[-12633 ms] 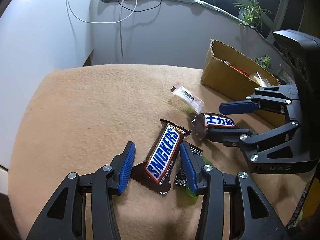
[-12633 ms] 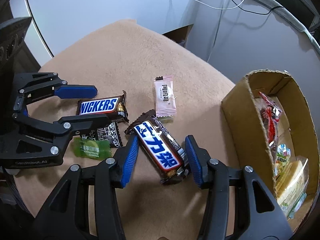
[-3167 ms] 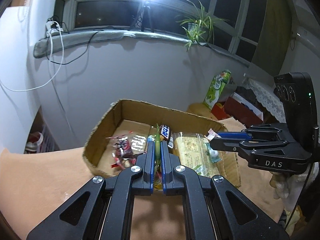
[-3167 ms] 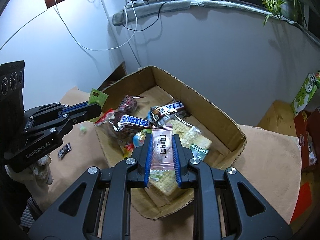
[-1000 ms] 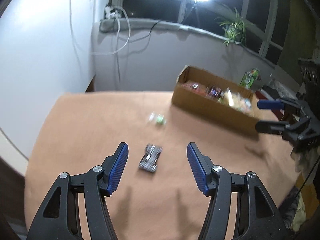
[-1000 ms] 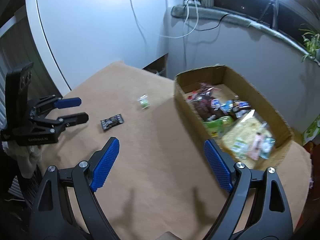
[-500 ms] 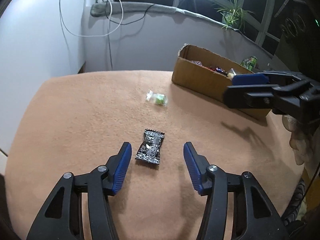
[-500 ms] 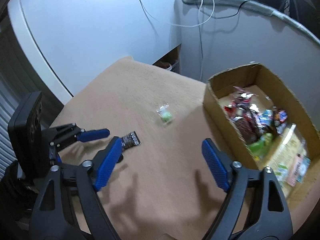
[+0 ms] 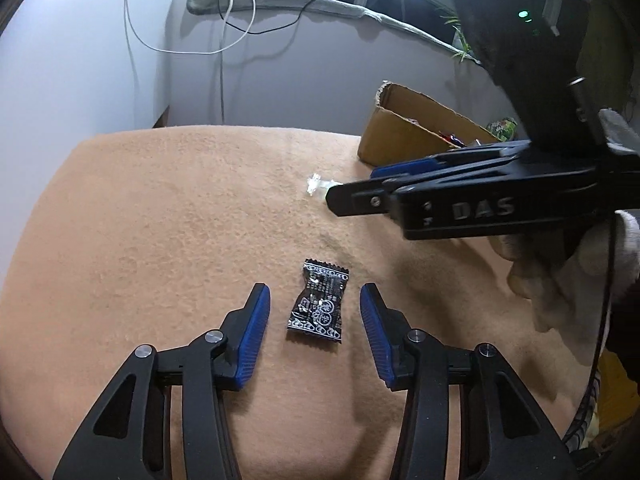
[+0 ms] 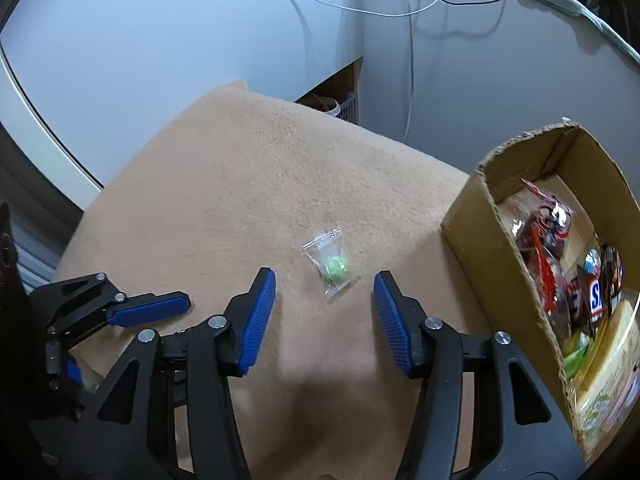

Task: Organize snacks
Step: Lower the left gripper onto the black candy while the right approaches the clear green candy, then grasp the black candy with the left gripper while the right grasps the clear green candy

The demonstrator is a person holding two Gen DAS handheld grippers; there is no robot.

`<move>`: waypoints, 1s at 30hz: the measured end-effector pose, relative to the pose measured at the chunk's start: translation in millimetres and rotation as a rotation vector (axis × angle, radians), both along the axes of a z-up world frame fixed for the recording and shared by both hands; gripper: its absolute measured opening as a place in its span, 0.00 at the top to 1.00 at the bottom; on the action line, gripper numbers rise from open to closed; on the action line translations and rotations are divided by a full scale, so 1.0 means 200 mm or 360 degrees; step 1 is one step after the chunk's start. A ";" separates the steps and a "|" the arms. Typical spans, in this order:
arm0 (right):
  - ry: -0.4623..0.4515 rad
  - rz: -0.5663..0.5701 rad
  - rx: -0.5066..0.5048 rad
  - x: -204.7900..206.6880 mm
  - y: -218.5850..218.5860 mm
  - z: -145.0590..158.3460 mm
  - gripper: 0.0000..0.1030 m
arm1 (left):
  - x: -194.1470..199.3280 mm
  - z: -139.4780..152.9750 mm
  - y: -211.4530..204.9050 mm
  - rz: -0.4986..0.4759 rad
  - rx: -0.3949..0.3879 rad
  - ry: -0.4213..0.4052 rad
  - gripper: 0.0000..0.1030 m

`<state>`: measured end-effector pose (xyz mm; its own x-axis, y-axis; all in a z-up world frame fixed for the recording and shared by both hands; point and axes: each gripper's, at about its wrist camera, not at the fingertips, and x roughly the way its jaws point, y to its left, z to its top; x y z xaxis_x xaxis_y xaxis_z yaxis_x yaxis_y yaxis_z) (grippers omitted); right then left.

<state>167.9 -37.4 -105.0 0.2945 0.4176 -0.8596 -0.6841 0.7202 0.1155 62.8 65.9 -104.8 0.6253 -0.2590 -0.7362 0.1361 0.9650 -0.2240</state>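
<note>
A black candy wrapper with white print [image 9: 320,306] lies on the tan cloth, between the open jaws of my left gripper [image 9: 315,325], which is low over it. A clear packet with a green candy [image 10: 330,263] lies on the cloth between the open jaws of my right gripper [image 10: 325,305]. In the left wrist view the right gripper [image 9: 362,186] hangs over that clear packet [image 9: 317,185], mostly hiding it. The cardboard box [image 10: 486,246] of snacks stands at the right; it also shows in the left wrist view [image 9: 394,134].
The tan cloth [image 10: 248,184] covers the table up to its far edge by the grey wall. White cables [image 9: 224,40] hang down the wall. The left gripper [image 10: 132,309] shows at the lower left of the right wrist view.
Both grippers have come down and forward. The black wrapper now sits between the left jaws and the clear green-candy packet between the right jaws. Both stay open.
</note>
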 end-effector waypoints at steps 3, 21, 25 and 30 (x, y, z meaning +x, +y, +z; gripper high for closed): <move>-0.0037 0.0016 -0.0050 0.00 0.04 -0.02 0.47 | 0.00 -0.01 -0.02 -0.0016 0.0035 0.0001 0.56; -0.0079 0.0050 -0.0152 0.01 0.10 -0.07 0.76 | 0.04 -0.05 -0.05 0.0002 0.0142 0.0047 0.68; -0.0084 0.0036 -0.0148 -0.02 0.09 -0.06 0.78 | 0.04 -0.05 -0.04 0.0020 0.0145 0.0044 0.75; -0.0072 -0.0002 -0.0091 -0.03 0.03 -0.04 0.78 | 0.04 -0.04 -0.04 0.0026 0.0131 0.0034 0.76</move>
